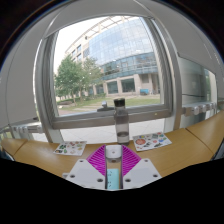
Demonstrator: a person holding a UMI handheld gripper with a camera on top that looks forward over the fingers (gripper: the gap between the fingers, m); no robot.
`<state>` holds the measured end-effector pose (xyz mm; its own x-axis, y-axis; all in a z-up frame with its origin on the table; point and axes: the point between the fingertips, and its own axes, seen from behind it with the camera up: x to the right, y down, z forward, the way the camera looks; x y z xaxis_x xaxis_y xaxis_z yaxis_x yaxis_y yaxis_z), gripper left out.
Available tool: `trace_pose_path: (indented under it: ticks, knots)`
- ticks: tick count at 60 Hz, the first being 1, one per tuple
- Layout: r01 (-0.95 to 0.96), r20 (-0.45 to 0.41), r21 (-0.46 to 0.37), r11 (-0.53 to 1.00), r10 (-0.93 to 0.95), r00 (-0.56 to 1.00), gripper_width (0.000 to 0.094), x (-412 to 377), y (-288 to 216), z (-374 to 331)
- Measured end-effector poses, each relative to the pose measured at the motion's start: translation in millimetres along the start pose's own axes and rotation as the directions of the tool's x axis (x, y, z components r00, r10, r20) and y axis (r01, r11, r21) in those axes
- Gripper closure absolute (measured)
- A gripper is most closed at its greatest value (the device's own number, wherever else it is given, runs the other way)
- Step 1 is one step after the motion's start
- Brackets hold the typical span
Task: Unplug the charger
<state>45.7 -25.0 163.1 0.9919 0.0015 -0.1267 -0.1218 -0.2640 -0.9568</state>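
Note:
My gripper [113, 151] points across a wooden table [185, 150] toward a grey upright power post [121, 120] by the window. A small white charger [113, 156] sits between the two magenta pads [97, 160], and both fingers press on its sides. The charger is just short of the post's base. I cannot see whether its prongs are in a socket. No cable shows.
Two printed sheets lie on the table, one to the left [70, 148] and one to the right [152, 141] of the post. A large window [110, 60] with a grey frame stands right behind the post, with buildings and trees outside.

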Motion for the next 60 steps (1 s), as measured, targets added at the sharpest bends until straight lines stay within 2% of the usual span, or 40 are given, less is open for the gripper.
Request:
trace_pose_path:
  ticks: [3, 7, 9, 15, 19, 22, 29, 38, 44, 52, 58, 60]
  knots:
    - [-0.005, 0.013, 0.070, 0.998, 0.005, 1.000, 0.0775, 10.9, -34.7, -12.4]
    - [0.045, -0.066, 0.137, 0.989, -0.037, 0.997, 0.0776, 60.8, -75.4, -35.5]
    - [0.073, -0.114, 0.141, 0.987, -0.057, 0.992, 0.0776, 83.1, -77.7, -32.3]
    - [0.030, -0.151, 0.070, 0.997, -0.020, 0.988, 0.0776, 143.2, -33.8, -31.1]
    - [-0.002, -0.138, -0.026, 1.000, -0.001, 0.990, 0.0775, 165.5, -3.1, -7.4]
    - [-0.017, -0.137, -0.071, 0.997, 0.007, 0.991, 0.0775, 171.7, 35.2, -2.7]
    - [-0.037, -0.105, -0.172, 0.984, 0.019, 0.994, 0.0775, 184.9, 81.5, 17.5]
    - [-0.029, -0.060, -0.230, 0.973, 0.016, 0.998, 0.0768, 187.4, 112.7, 29.3]
    - [-0.039, -0.031, -0.232, 0.972, 0.033, 0.999, 0.0765, 184.2, 119.4, 36.8]
    - [-0.040, -0.050, -0.245, 0.969, 0.029, 0.998, 0.0663, 188.7, 117.5, 39.8]
    - [-0.039, -0.104, -0.214, 0.976, 0.017, 0.994, 0.0360, 200.6, 104.6, 40.8]
    - [-0.032, -0.120, -0.207, 0.978, 0.007, 0.993, 0.0296, 202.9, 99.4, 40.0]
